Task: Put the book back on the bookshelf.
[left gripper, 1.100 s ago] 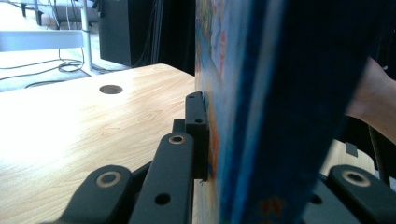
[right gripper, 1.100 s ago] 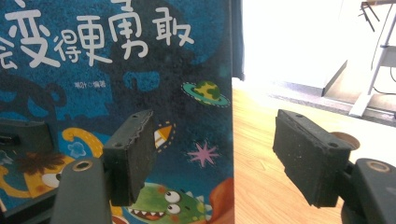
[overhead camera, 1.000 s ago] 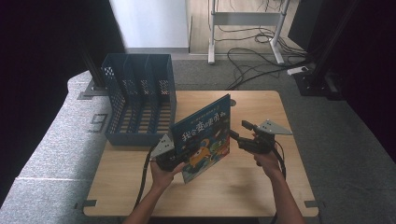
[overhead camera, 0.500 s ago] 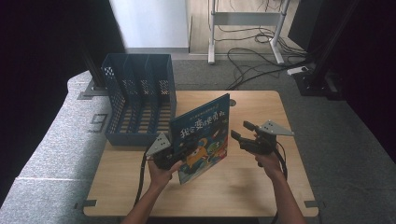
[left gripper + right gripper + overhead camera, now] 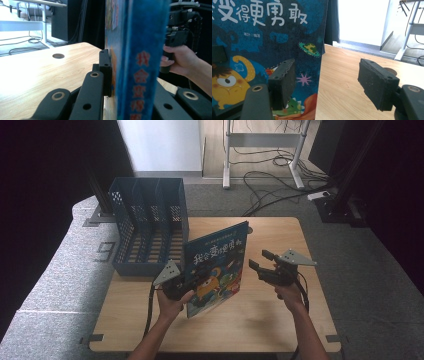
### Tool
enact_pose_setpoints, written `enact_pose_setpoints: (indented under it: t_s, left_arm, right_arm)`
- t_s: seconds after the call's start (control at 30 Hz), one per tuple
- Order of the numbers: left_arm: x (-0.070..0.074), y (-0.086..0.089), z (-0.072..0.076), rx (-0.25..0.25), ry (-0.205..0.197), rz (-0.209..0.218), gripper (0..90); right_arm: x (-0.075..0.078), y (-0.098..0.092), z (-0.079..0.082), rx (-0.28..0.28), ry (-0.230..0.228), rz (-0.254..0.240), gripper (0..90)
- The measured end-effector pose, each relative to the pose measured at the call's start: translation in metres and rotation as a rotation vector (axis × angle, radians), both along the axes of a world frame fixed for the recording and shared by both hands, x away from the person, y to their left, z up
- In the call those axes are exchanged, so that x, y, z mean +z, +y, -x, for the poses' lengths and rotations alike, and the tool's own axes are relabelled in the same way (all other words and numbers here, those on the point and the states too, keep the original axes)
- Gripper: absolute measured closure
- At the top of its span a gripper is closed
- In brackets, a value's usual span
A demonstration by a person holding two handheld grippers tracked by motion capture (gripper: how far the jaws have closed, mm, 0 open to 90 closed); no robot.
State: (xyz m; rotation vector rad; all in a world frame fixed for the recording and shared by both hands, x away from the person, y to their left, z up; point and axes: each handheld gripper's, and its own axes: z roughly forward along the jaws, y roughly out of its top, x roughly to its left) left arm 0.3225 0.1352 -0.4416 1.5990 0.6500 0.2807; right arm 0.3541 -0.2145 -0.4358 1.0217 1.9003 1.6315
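Here the work takes place on a light wooden table (image 5: 260, 320) with rounded corners and a small round hole near its far right. The table stands on grey carpet, with pale grey padding along its left side. Farther back the room shows a white panel, the metal legs of a white desk (image 5: 227, 155), loose black cables (image 5: 270, 175) on the floor, and dark curtains at both sides.

On the far left part of the table sits a blue perforated file rack (image 5: 150, 227) with several upright dividers.

The blue picture book (image 5: 215, 267) stands upright and slightly tilted near the middle of the table, its cover with a cartoon monster facing the person. The left gripper (image 5: 176, 284) is clamped on the book's left edge by the spine; in the left gripper view the jaws press on both sides of the book (image 5: 140, 60).

The right gripper (image 5: 261, 261) hovers just right of the book, apart from it, jaws spread wide and grasping nothing. In the right gripper view the book's cover (image 5: 262, 42) lies behind the left jaw, with bare tabletop (image 5: 342, 85) between the pads.
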Motion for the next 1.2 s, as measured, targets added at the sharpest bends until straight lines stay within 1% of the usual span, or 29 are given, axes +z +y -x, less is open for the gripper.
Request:
enact_pose_setpoints:
  t_s: [0.13,0.33,0.4,0.43,0.47,0.5,0.63,0.67,0.73,0.8,0.87,0.9,0.93,0.97,1.03,1.2]
  left_arm:
    - [0.002,0.000,0.001,-0.003,-0.004,0.010,82.7]
    - [0.003,0.002,-0.001,-0.005,0.013,0.020,82.7]
    - [0.003,0.002,-0.001,-0.006,0.015,0.021,82.6]
    - [0.003,0.002,-0.001,-0.006,0.015,0.021,82.6]
    - [0.003,0.002,-0.001,-0.006,0.015,0.021,82.6]
    - [0.003,0.002,-0.001,-0.006,0.015,0.019,82.6]
    - [0.003,0.003,0.000,-0.008,0.017,0.018,82.6]
    - [0.003,0.003,0.000,-0.008,0.017,0.018,82.6]
    - [0.002,0.004,0.000,-0.010,0.017,0.019,82.6]
    - [0.002,0.004,0.000,-0.010,0.017,0.019,82.6]
    - [0.001,0.005,0.001,-0.011,0.014,0.020,82.6]
    - [0.001,0.006,0.001,-0.012,0.013,0.017,82.5]
    - [0.001,0.006,0.001,-0.012,0.013,0.017,82.5]
    - [0.000,0.006,0.002,-0.013,0.013,0.015,82.5]
    - [0.000,0.007,0.002,-0.015,0.013,0.016,82.5]
    - [-0.002,0.008,0.003,-0.023,0.001,0.011,82.5]
  right_arm:
    - [0.000,-0.001,0.000,0.000,-0.002,0.000,29.6]
    - [0.001,-0.002,0.001,0.001,-0.003,-0.009,30.5]
    - [0.004,0.001,0.000,0.023,-0.010,-0.002,30.4]
    - [0.004,0.001,0.000,0.023,-0.010,-0.002,30.4]
    - [0.008,0.004,-0.002,0.050,-0.018,-0.010,30.1]
    - [0.008,0.004,-0.002,0.050,-0.018,-0.010,30.1]
    - [0.017,0.016,-0.006,0.100,-0.025,-0.007,28.8]
    - [0.021,0.021,-0.009,0.112,-0.027,-0.003,28.2]
    - [0.023,0.023,-0.010,0.115,-0.028,-0.004,27.9]
    - [0.026,0.029,-0.016,0.127,-0.014,-0.018,26.5]
    - [0.027,0.031,-0.019,0.133,-0.007,-0.025,26.0]
    - [0.029,0.034,-0.024,0.146,0.000,-0.043,25.4]
    - [0.029,0.034,-0.024,0.146,0.000,-0.043,25.4]
    - [0.029,0.036,-0.026,0.154,0.003,-0.055,23.9]
    - [0.031,0.040,-0.029,0.166,0.018,-0.065,22.4]
    - [0.033,0.048,-0.037,0.181,0.028,-0.045,19.2]
